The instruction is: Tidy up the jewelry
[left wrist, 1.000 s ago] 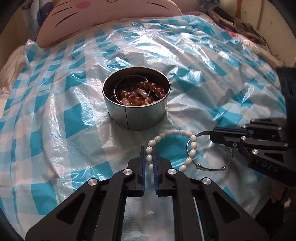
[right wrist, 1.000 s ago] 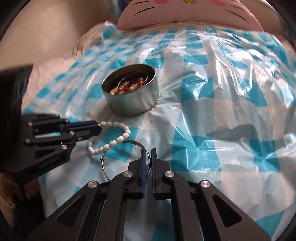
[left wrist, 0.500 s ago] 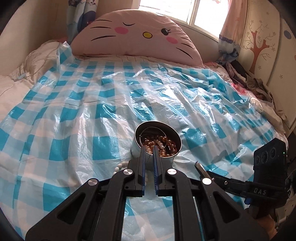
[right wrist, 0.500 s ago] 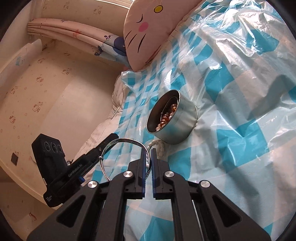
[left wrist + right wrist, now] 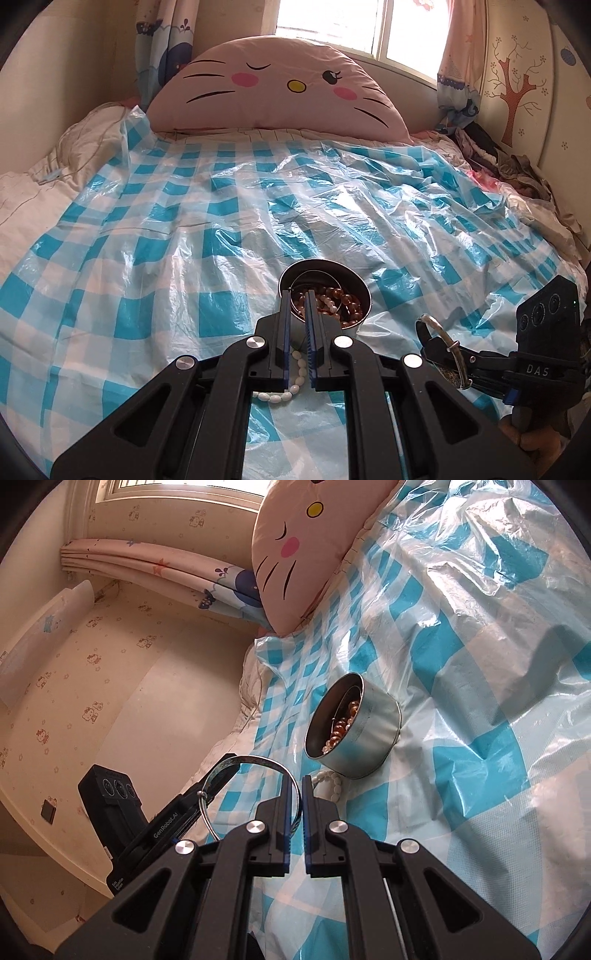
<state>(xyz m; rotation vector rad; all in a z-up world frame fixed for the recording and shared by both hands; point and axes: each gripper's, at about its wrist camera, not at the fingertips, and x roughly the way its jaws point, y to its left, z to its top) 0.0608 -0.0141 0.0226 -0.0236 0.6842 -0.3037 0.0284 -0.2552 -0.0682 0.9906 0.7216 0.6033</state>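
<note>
A round metal tin (image 5: 360, 291) (image 5: 369, 734) holding amber beads and a thin ring stands on the blue-checked plastic sheet. My left gripper (image 5: 297, 295), its jaws nearly closed, holds nothing; the white bead bracelet (image 5: 291, 373) (image 5: 328, 781) lies on the sheet below it, beside the tin. My right gripper (image 5: 295, 781) is shut on the silver bangle (image 5: 229, 779) and holds it raised in the air, right of the tin in the left wrist view (image 5: 443, 343).
A pink cat-face pillow (image 5: 277, 88) lies at the head of the bed under the window. Crumpled clothes (image 5: 517, 166) sit at the right edge. Pale bedding (image 5: 236, 738) and a papered wall (image 5: 110, 664) are on the left.
Both grippers have lifted and tilted up from the sheet. The right one carried the silver bangle up with it. The white bracelet stayed on the sheet.
</note>
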